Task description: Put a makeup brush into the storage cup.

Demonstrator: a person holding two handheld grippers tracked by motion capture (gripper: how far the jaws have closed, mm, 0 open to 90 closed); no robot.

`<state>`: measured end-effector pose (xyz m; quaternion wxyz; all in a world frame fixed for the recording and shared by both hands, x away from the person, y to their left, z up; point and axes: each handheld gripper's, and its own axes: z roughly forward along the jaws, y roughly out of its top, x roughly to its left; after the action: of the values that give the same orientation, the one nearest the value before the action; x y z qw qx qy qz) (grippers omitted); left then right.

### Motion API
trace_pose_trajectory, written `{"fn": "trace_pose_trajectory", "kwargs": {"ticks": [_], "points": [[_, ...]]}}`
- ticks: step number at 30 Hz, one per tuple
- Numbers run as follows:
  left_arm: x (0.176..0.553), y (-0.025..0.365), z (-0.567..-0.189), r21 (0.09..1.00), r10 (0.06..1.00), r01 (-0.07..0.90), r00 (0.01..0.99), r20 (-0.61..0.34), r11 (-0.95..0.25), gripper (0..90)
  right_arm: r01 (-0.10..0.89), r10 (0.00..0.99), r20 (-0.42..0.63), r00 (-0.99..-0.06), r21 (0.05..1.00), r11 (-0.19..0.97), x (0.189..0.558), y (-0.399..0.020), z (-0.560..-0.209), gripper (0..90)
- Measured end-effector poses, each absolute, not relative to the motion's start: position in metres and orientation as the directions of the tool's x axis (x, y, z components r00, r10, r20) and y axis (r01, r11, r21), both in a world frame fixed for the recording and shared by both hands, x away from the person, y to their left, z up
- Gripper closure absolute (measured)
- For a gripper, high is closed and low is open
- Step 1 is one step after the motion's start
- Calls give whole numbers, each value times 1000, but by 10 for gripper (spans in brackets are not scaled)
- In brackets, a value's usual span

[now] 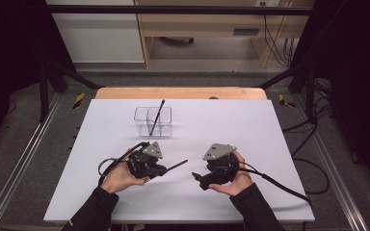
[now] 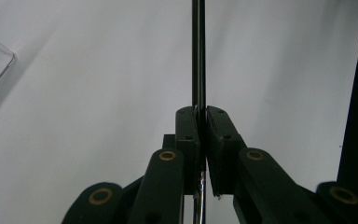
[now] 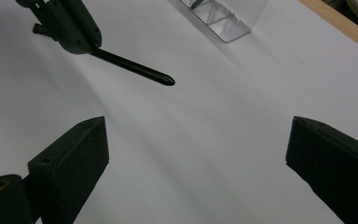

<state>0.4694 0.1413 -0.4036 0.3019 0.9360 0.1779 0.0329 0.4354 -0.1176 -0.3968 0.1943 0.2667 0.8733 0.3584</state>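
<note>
One slim black pen [image 1: 156, 118] stands in the far clear plastic divided holder [image 1: 153, 121]. Second black pen [image 1: 174, 166], clamped by left gripper [image 1: 163, 170], awaits placing. Right gripper [image 1: 198, 178]: wide, empty.

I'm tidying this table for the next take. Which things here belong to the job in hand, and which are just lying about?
In use:
- black pen, clamped in the left gripper
- clear divided box with another black pen leaning in it
- right gripper, fingers wide open, holding nothing

Lying about:
- cables on the floor right of the table
- wooden shelf behind the table
</note>
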Motion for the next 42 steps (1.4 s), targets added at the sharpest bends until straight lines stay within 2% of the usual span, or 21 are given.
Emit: {"fn": "trace_pose_trajectory", "kwargs": {"ticks": [20, 42], "points": [[479, 131, -399, 540, 299, 291, 951, -75, -790, 834, 237, 465, -256, -847, 601, 763, 432, -97, -392, 87], [483, 118, -393, 497, 243, 262, 964, -104, -827, 834, 146, 343, -284, -895, 541, 828, 426, -80, -392, 137]]}}
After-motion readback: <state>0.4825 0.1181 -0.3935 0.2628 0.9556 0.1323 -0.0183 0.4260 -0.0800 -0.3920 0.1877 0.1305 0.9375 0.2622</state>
